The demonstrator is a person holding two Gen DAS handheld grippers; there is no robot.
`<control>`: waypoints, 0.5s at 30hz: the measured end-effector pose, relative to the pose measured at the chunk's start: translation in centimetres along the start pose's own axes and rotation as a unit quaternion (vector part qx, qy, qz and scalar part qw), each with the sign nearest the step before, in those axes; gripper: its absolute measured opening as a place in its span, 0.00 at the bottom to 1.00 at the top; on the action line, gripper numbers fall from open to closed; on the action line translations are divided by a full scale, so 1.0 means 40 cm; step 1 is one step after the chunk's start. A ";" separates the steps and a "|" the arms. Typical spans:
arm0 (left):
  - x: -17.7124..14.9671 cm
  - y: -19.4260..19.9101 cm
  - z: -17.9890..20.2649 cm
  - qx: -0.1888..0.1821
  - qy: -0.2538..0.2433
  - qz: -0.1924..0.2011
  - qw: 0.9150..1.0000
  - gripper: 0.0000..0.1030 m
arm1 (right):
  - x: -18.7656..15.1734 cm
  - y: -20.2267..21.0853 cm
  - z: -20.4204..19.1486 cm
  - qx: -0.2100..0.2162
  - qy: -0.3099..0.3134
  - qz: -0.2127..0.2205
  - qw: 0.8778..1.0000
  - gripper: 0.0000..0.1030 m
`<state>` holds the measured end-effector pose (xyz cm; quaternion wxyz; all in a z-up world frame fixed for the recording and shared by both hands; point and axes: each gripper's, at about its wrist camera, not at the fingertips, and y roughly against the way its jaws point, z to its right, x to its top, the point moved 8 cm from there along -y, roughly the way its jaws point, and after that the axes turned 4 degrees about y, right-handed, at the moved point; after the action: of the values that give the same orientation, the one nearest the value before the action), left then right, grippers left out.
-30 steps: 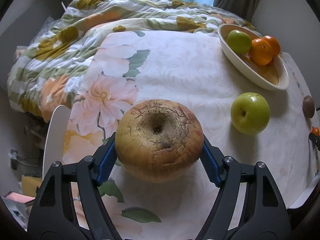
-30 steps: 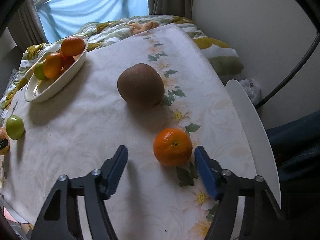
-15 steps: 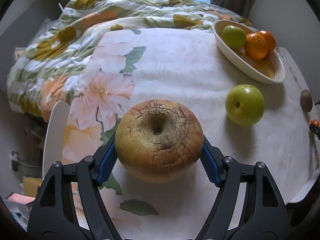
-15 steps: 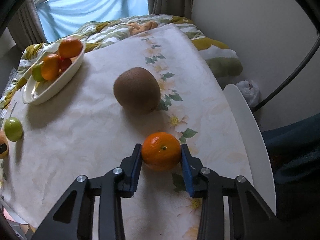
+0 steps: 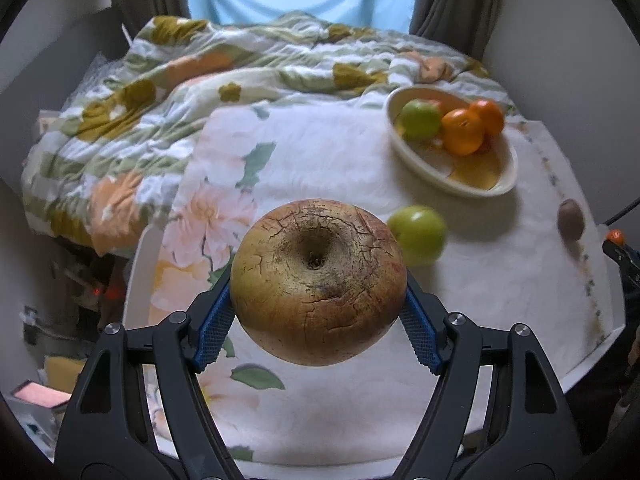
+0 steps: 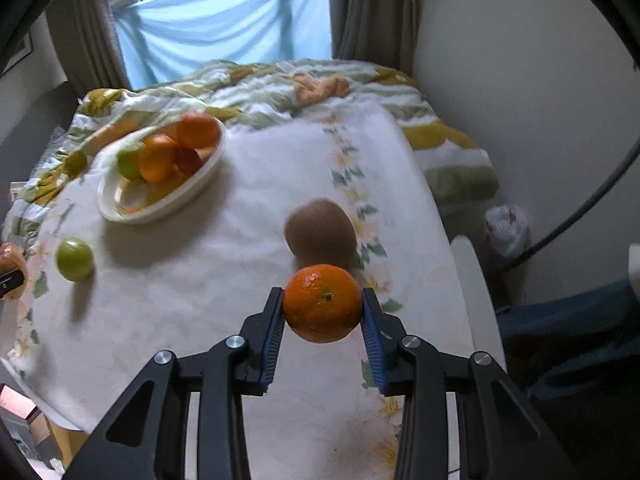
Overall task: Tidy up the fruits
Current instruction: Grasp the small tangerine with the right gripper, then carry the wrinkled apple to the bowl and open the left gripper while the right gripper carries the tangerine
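My left gripper (image 5: 318, 312) is shut on a large cracked brown-yellow apple (image 5: 318, 282) and holds it above the table. My right gripper (image 6: 323, 320) is shut on an orange (image 6: 322, 302) lifted off the cloth. A cream oval bowl (image 5: 500, 184) at the far right of the table holds a green apple (image 5: 420, 119) and two oranges (image 5: 462, 131); the bowl also shows in the right wrist view (image 6: 120, 212). A loose green apple (image 5: 418, 234) and a brown kiwi (image 6: 320, 232) lie on the floral tablecloth (image 5: 320, 152).
A floral quilt (image 5: 200, 80) is bunched behind the table. A white chair back (image 6: 476, 288) stands at the table's right edge, another (image 5: 138, 272) at its left edge. A wall and curtains close the far side. Clutter lies on the floor at the left.
My right gripper closed on the orange and lifted it. My left gripper rose and drew back with the cracked apple, so the table looks farther below.
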<state>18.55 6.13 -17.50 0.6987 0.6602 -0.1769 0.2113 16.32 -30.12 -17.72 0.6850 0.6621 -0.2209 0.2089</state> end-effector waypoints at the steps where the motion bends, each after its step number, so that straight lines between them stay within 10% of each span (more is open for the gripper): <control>1: 0.010 0.015 0.010 -0.001 -0.003 0.004 1.000 0.80 | 0.014 0.014 -0.007 0.009 0.003 0.006 1.000 0.33; 15: 0.159 0.085 0.196 -0.052 -0.052 0.054 0.996 0.80 | 0.195 0.093 -0.111 0.078 0.044 0.063 0.994 0.33</control>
<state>22.42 -1.15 -10.75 0.7096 0.6223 -0.2596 0.2047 20.65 -25.58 -10.30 0.6255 0.6887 -0.2145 0.2972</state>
